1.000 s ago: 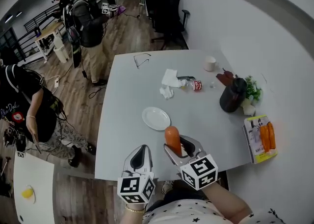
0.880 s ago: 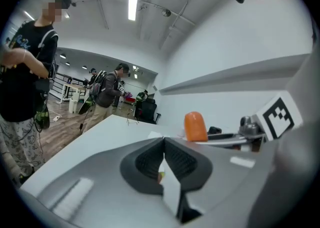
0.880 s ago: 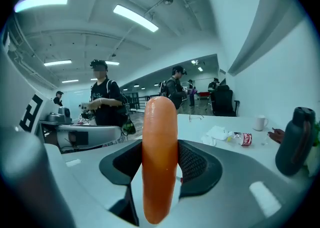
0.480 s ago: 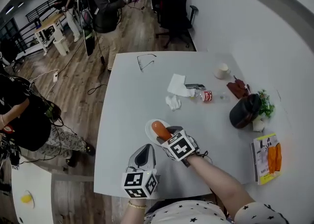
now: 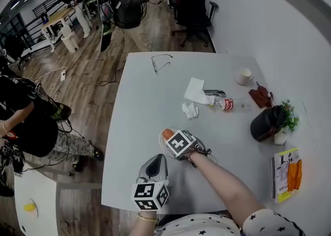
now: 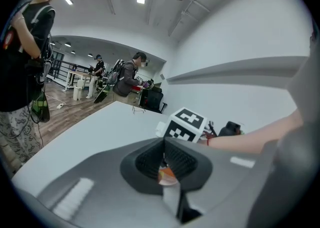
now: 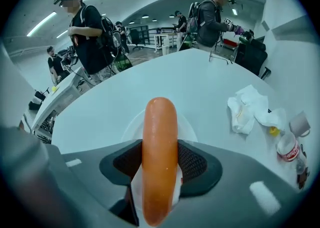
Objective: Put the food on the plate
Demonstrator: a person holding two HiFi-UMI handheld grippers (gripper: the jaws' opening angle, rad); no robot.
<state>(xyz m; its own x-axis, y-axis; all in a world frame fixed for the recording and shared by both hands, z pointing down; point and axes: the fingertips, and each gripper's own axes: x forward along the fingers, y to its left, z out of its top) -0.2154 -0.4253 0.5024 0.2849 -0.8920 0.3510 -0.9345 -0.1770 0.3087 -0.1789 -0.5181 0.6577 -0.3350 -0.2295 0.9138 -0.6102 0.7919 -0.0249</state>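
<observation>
An orange sausage [image 7: 159,157] stands lengthwise between the pads of my right gripper [image 7: 160,164], which is shut on it. The white plate [image 7: 131,124] lies right under and behind the sausage, mostly covered by it. In the head view the sausage tip [image 5: 167,134] pokes out past the right gripper [image 5: 173,139] over the plate's rim [image 5: 161,144]. My left gripper [image 5: 154,167] rests near the table's front edge, just behind the right one, jaws together and empty. The left gripper view shows its shut pads [image 6: 163,144] and the right gripper's marker cube [image 6: 184,124] ahead.
On the white table [image 5: 139,106] lie crumpled tissues [image 5: 190,109], a napkin [image 5: 197,91], a small bottle [image 5: 223,104], a cup [image 5: 244,76], glasses [image 5: 162,62], a dark pot with a plant [image 5: 268,123] and a carrot packet [image 5: 287,174]. People stand on the wooden floor to the left and beyond.
My right gripper has carried the sausage forward from near the table's front edge to over the plate. The left gripper has stayed in place, shut.
</observation>
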